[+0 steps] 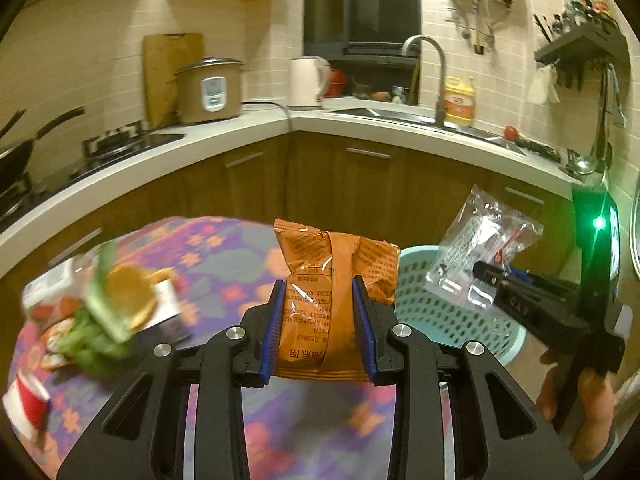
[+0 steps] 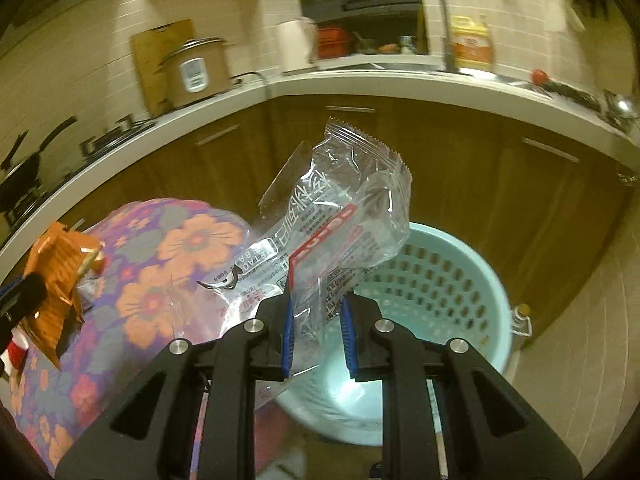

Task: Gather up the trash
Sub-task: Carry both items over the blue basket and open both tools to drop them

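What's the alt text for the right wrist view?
The right gripper holds a clear wrapper above a pale blue basket on the floor. At left is a floral-clothed table, with kitchen cabinets behind.

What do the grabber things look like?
Both the left gripper and the right gripper are black plastic, with blue ribbed pads inside the fingers and round silver bolts on top. Seen from the side, the right gripper has a glowing green light and a bare hand around its handle.
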`<state>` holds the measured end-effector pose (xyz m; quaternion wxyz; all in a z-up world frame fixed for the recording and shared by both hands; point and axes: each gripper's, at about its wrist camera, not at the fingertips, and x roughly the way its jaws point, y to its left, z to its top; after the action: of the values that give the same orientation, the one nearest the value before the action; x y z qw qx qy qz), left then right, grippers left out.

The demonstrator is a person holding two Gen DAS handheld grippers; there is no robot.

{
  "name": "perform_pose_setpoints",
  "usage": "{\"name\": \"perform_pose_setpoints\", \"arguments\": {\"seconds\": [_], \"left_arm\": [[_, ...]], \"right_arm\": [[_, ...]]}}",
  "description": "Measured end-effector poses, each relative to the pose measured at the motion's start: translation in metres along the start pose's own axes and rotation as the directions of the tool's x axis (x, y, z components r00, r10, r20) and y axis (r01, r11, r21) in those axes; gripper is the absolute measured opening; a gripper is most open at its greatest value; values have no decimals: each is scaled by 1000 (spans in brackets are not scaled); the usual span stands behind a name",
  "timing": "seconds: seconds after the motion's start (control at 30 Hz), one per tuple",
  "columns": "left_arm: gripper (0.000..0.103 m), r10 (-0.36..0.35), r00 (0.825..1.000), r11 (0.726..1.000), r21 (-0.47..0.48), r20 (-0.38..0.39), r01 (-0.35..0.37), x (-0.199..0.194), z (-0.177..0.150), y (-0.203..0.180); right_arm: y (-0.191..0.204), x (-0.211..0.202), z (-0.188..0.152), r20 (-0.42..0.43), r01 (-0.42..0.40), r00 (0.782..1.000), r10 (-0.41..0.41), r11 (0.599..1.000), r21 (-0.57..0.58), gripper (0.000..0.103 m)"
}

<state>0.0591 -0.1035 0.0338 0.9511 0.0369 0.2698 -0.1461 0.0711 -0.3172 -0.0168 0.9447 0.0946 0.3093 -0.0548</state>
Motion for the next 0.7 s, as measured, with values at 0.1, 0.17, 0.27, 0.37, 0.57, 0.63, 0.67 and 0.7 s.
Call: {"name": "perform_pose_setpoints", "arguments": {"seconds": [0.1, 0.17, 0.27, 0.37, 0.57, 0.63, 0.67, 0.7], "left_arm": [[30, -24, 1000, 1000, 10, -12, 25, 15, 4, -20], [30, -41, 999, 999, 17, -27, 41, 29, 6, -34], [31, -68, 996, 997, 22, -60, 69, 51, 7, -50], [31, -96, 990, 995, 19, -100, 98, 74, 7, -62], [37, -120, 977, 992, 21, -179, 125, 108, 2, -79], [39, -133, 972, 990, 18, -196, 139, 115, -1, -81], [45, -131, 971, 990, 21, -201, 138, 117, -2, -82], [48, -126, 971, 991, 25, -203, 134, 118, -4, -83]], "right_arm": [[-21, 5, -1, -16, 20, 1000, -19, 999, 25, 17], [-33, 10, -1, -30, 44, 999, -43, 999, 33, 17], [-48, 20, -3, -67, 72, 995, -70, 997, 33, 17], [-59, 32, -4, -110, 88, 990, -84, 996, 30, 17], [-66, 57, -13, -198, 112, 974, -112, 994, -14, 38], [-66, 60, -15, -207, 115, 971, -119, 993, -30, 58], [-66, 61, -16, -208, 116, 971, -121, 993, -35, 58], [-69, 62, -17, -210, 115, 970, -120, 993, -35, 58]]}}
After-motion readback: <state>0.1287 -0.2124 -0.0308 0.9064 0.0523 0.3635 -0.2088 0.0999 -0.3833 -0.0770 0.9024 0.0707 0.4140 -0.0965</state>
